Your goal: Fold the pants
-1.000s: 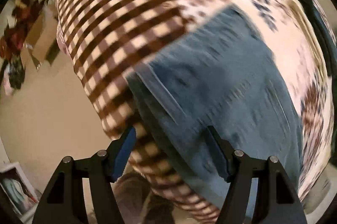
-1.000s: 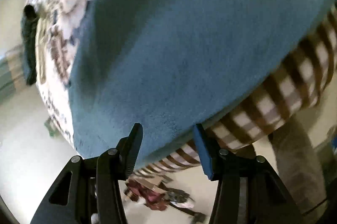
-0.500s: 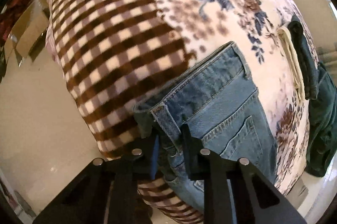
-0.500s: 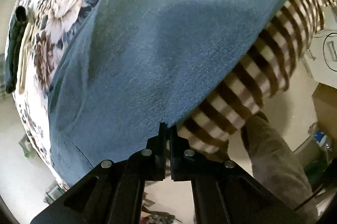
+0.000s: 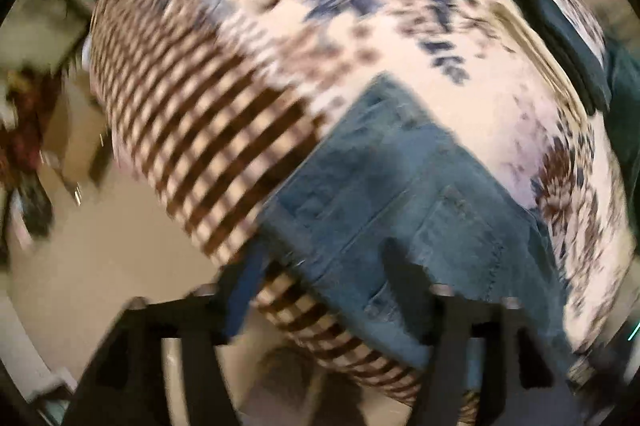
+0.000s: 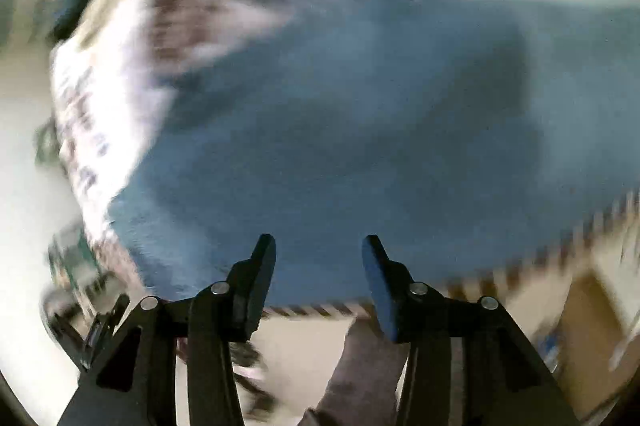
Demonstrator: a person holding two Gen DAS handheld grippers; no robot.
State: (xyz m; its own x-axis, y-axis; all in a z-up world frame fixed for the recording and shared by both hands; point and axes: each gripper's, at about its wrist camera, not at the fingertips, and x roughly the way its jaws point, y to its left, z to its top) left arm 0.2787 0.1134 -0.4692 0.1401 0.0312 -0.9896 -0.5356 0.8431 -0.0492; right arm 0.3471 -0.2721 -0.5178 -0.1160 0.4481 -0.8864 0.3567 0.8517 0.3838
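Observation:
Blue jeans [image 5: 400,194] lie flat on a bed, waistband and back pocket showing in the blurred left wrist view. My left gripper [image 5: 324,278] hangs above their near edge, pointing down; its jaws are opening and the pads press on nothing. In the right wrist view the plain denim of the jeans [image 6: 340,146] fills the middle of a smeared picture. Over its near hem, my right gripper [image 6: 319,262] is also opening, with only air between its fingers.
The bed carries a blanket [image 5: 192,130] with brown checks near the edge and flowers further in. Dark green clothes [image 5: 560,26] lie at its far right. A person's grey trouser leg [image 6: 360,366] stands at the bedside, with a cardboard box [image 6: 592,306] on the floor.
Both grippers stood open, then pinched the jeans' near edge half a second ago, and have let go. The left has risen; the right has swung fast sideways along the denim.

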